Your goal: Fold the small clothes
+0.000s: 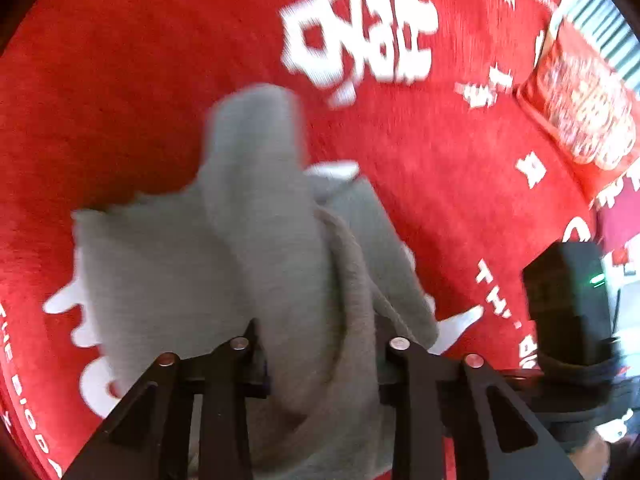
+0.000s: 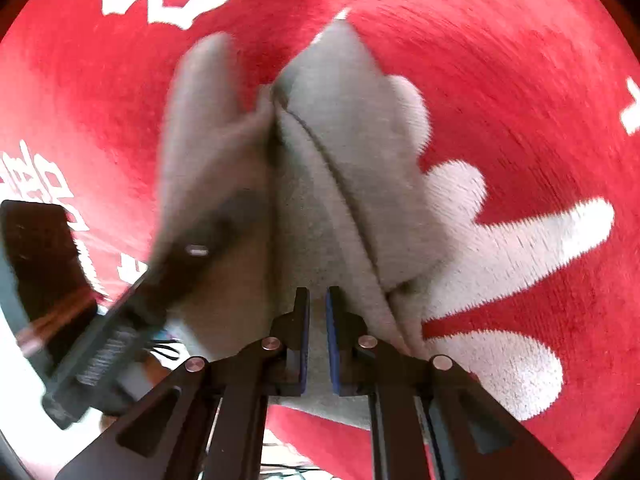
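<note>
A small grey garment hangs bunched over a red blanket with white lettering. My left gripper has its fingers apart with a thick fold of the grey cloth filling the gap between them. In the right wrist view the same grey garment is lifted, and my right gripper is nearly closed, pinching the cloth's edge between its blue pads. The left gripper's body shows at the lower left of that view, blurred, with cloth over its tips.
The red blanket fills both views. A red patterned cushion lies at the upper right of the left view. The right gripper's black body sits at the right edge there.
</note>
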`<state>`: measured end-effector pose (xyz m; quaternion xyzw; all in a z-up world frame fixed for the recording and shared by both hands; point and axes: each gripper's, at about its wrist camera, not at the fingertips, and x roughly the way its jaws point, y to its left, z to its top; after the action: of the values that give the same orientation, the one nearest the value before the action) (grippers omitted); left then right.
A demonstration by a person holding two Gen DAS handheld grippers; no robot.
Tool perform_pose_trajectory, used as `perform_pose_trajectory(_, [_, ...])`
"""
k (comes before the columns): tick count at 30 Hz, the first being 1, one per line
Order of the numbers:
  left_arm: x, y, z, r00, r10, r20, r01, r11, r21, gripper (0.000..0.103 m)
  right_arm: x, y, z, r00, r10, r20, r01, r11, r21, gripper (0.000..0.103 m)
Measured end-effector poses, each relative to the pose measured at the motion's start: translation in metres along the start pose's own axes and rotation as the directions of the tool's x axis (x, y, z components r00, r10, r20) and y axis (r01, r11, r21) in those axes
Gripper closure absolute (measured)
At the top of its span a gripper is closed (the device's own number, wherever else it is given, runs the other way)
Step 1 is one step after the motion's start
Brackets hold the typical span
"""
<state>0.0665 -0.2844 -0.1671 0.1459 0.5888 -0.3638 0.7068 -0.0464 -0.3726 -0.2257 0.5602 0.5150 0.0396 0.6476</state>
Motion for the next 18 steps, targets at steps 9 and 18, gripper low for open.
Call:
perform_pose_trajectory(9, [-0.050,-0.018,-0.009,0.988,0.042,0.148,-0.048,0.998,0.043,0.000,-0.035,-0.033,0.015,0.997,0.074,0.024,-0.075,0.996,0.054,0.090])
perform_pose_trajectory(18, [-0.085,0.063,-0.023,0.986,0.125,0.109,-0.104,0.978,-0.180,0.000,-0.060,-0.060,0.031,0.933,0.337,0.128,-0.358,0.908,0.216,0.038])
